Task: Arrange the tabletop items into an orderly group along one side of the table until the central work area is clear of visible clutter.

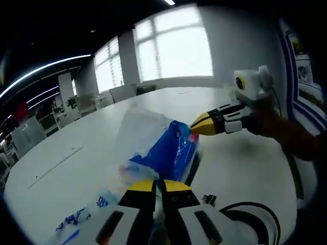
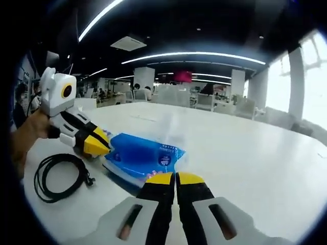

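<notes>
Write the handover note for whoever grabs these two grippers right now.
Left gripper: jaws closed on one end of the blue packet.
Right gripper: jaws closed on the packet's other end.
The packet is held between both over the white table.
Black coiled cable lies loose on the table beside the packet.
Done: packet gripped.
Left: set the packet along one side, then move the cable next to it.

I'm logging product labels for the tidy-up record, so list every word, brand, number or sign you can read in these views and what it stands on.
No text can be read.
Blue packet: white markings and a round emblem, too blurred to read.
Clear wrapper with blue print, by the left gripper: too blurred to read.
Wall posters: too small to read.
Right gripper, black cable, white table: no lettering seen.
</notes>
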Motion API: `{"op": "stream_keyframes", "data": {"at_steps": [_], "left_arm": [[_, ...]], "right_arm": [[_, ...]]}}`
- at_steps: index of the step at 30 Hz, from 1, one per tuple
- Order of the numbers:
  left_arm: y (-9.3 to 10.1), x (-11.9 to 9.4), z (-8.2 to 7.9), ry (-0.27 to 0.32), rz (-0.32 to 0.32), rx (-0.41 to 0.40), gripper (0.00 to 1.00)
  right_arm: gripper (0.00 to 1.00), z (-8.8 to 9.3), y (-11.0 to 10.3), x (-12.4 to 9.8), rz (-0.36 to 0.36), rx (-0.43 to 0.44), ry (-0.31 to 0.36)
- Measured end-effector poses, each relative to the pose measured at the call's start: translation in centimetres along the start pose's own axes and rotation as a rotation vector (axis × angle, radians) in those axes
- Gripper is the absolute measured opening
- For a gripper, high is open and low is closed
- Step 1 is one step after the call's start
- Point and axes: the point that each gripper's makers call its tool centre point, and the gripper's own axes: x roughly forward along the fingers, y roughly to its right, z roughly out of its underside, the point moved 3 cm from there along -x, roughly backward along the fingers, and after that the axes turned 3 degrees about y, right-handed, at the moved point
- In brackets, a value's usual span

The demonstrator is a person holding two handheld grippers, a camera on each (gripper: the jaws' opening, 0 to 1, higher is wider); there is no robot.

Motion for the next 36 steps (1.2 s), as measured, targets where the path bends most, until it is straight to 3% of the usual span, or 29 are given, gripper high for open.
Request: {"op": "stream_keyframes", "data": {"at_steps": [7,16,20,25,29,33,36], "left_arm": [[0.3,0.2,0.9,-0.014,0.000,-0.005,0.02],[0.3,0.2,0.8,-0.004,0.003,-0.005,0.05],[0.2,-0.3,0.9,0.012,0.000,-0.020,0.09],[0.8,-1.3,0.5,0.062,0.015,-0.043,0.21],[1.1,-1.9,-0.1,0.080,0.015,-0.038,0.34],[1.7,-3.1,-0.8,0.117,0.039,-0.026,0.37],[2.1,-3.5,-1.1,0.121,0.052,-0.013,0.48]], "right_arm": [[0.00,0.7,-0.2,0.1,-0.001,0.005,-0.009],[0.02,0.9,-0.3,-0.2,-0.011,0.016,-0.010],[0.21,0.9,0.1,-0.3,0.018,0.018,-0.002],[0.36,0.3,-0.1,-0.9,0.032,0.000,0.025],[0.46,-0.2,-0.9,-1.3,0.010,-0.019,0.024],[0.61,-0.3,-1.9,-1.5,-0.019,-0.043,0.014],[0.68,-0.4,-2.5,-1.7,-0.023,-0.058,0.009]]}}
